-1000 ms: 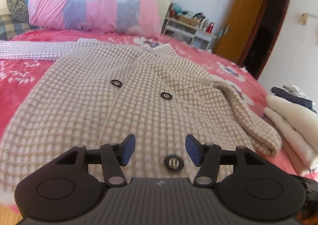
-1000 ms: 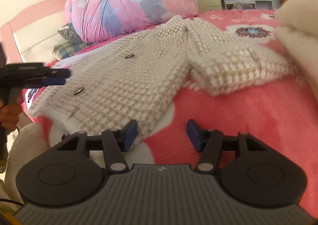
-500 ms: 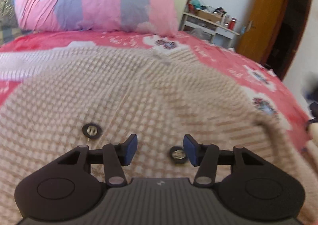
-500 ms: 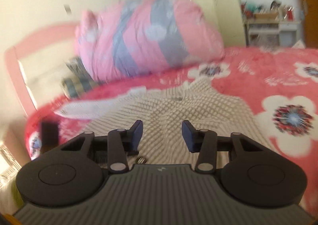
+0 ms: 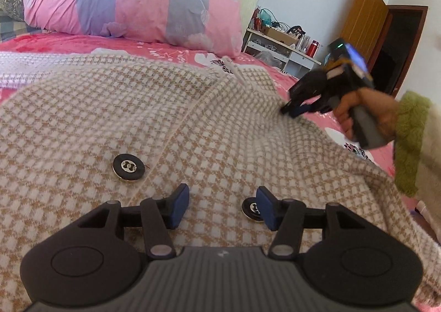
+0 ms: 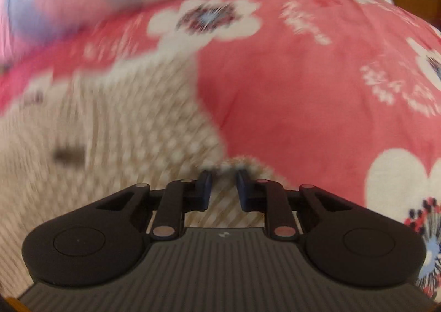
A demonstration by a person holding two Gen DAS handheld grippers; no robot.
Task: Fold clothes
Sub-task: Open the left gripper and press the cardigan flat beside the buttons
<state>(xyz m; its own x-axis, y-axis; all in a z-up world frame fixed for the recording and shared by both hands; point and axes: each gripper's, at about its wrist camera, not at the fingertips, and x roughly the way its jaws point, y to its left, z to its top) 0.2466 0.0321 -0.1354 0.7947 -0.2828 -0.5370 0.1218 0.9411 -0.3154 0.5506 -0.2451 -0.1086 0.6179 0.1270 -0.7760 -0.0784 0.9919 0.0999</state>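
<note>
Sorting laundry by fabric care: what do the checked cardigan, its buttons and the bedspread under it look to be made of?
Checked cardigan: apparently a thick, soft knit, wool or acrylic; a woven beige-and-white check with a fuzzy matte surface. Buttons: dark glossy rim with a shiny silvery centre, probably plastic with metal or metallic coating. Bedspread: smooth printed cloth, red with flowers; the fibre cannot be told.

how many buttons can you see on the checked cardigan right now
2. One button lies left of the placket on the cardigan; the other button sits partly behind the left gripper's finger. More may be hidden below.
</note>
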